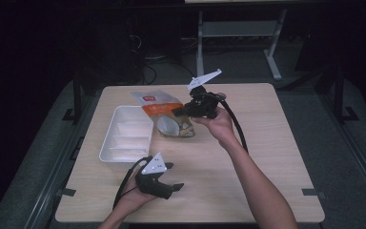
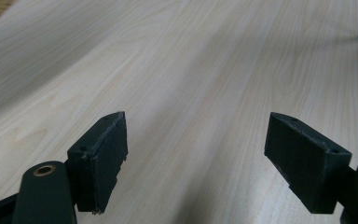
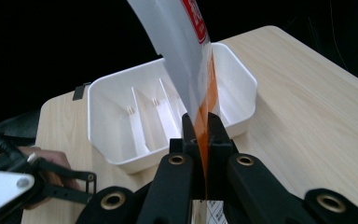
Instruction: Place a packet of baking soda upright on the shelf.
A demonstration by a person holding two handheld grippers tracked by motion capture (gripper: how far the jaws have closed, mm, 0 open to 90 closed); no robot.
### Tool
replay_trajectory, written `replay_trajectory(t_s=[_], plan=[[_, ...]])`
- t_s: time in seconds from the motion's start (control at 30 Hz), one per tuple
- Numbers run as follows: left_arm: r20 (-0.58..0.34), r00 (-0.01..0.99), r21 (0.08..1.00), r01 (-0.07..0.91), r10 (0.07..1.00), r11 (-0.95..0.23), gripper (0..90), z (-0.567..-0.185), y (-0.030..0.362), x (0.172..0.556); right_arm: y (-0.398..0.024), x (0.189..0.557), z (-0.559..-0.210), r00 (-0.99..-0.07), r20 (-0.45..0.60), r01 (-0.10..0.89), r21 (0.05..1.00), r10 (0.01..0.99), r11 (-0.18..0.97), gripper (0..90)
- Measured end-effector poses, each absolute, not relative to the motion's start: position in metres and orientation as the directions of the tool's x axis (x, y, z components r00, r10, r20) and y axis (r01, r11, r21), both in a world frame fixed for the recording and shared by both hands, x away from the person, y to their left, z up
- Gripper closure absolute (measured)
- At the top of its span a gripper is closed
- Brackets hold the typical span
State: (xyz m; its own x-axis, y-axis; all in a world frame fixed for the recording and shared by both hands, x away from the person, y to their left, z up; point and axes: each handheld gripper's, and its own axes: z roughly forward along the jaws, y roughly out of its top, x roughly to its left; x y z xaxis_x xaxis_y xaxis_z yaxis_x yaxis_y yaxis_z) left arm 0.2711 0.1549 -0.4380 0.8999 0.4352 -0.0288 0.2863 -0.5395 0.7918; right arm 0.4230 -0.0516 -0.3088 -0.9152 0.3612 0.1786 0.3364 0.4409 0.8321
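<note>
The tabletop (image 1: 267,157) is pale wood, mostly bare. Left of its middle sits a white tray (image 1: 124,136) with dividers, its compartments looking empty from here, likely waiting to take something.

Just beside the tray's right rim is an orange-and-white pouch (image 1: 164,114), one edge lifted. The right claw (image 1: 181,112) is clamped tight on that edge; in the right gripper view the pouch (image 3: 186,70) rises flat from between the closed jaws, hanging over the tray (image 3: 121,116). Pinching the thin edge seems the sensible way to carry a limp packet across.

The left claw (image 1: 171,176) rests near the front edge, held low in the hand, jaws wide apart with nothing between them, pointing across bare wood, probably just kept out of the way.
</note>
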Motion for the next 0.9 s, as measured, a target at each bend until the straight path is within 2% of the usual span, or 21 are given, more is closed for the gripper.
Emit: replay_trajectory(t_s=[0.9], plan=[[-0.03,0.904,0.792,0.282,0.427,-0.541,20.9,-0.439,0.154,0.27,-0.004,0.443,-0.292,-0.933,0.153,0.297,0.84,0.327,0.454,90.0]])
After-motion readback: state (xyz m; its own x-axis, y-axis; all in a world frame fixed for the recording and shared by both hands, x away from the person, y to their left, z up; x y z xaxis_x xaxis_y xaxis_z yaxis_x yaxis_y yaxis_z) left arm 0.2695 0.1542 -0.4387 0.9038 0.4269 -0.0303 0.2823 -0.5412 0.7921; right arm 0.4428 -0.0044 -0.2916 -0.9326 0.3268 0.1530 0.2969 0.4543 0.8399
